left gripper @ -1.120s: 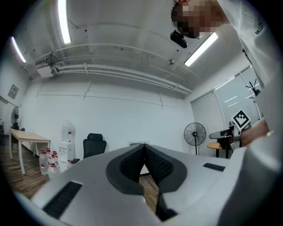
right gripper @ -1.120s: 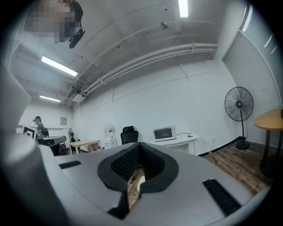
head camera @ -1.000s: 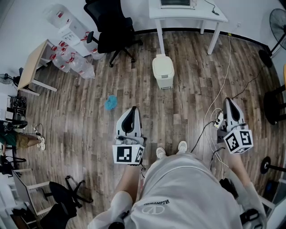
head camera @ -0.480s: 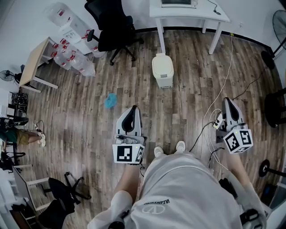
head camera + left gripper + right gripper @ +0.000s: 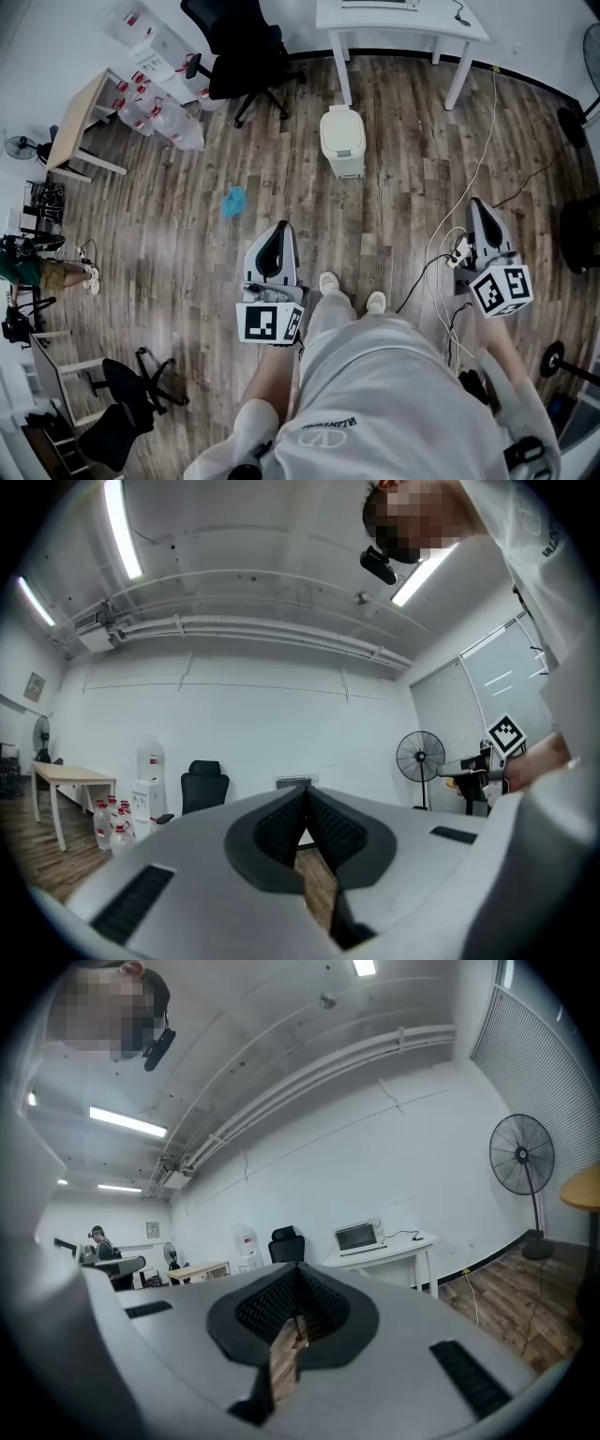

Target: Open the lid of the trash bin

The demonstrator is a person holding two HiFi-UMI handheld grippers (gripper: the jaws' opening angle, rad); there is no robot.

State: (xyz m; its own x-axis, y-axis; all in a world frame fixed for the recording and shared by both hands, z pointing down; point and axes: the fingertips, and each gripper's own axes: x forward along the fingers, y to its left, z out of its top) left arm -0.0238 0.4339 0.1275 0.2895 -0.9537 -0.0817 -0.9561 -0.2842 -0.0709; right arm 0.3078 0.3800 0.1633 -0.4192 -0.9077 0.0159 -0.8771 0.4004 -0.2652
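A cream trash bin (image 5: 342, 142) with its lid down stands on the wood floor ahead of me, in front of a white desk (image 5: 403, 21). My left gripper (image 5: 275, 236) hangs well short of the bin, its jaws pressed together with nothing between them. My right gripper (image 5: 480, 214) is off to the right, also shut and empty. In the left gripper view the left gripper (image 5: 302, 803) points level across the room; the bin is hidden there. The right gripper (image 5: 296, 1290) in its own view faces the desk (image 5: 382, 1254) and a microwave (image 5: 357, 1237).
A black office chair (image 5: 242, 52) stands left of the desk. Water bottles (image 5: 157, 117) and a wooden table (image 5: 77, 128) are at the far left. A blue scrap (image 5: 233, 201) lies on the floor. White cables and a power strip (image 5: 458, 251) run near my right gripper. A fan (image 5: 522, 1160) stands at the right.
I have stepped forward: my left foot now leads, and the bin and desk sit slightly lower in the head view. Both grippers keep their pose.
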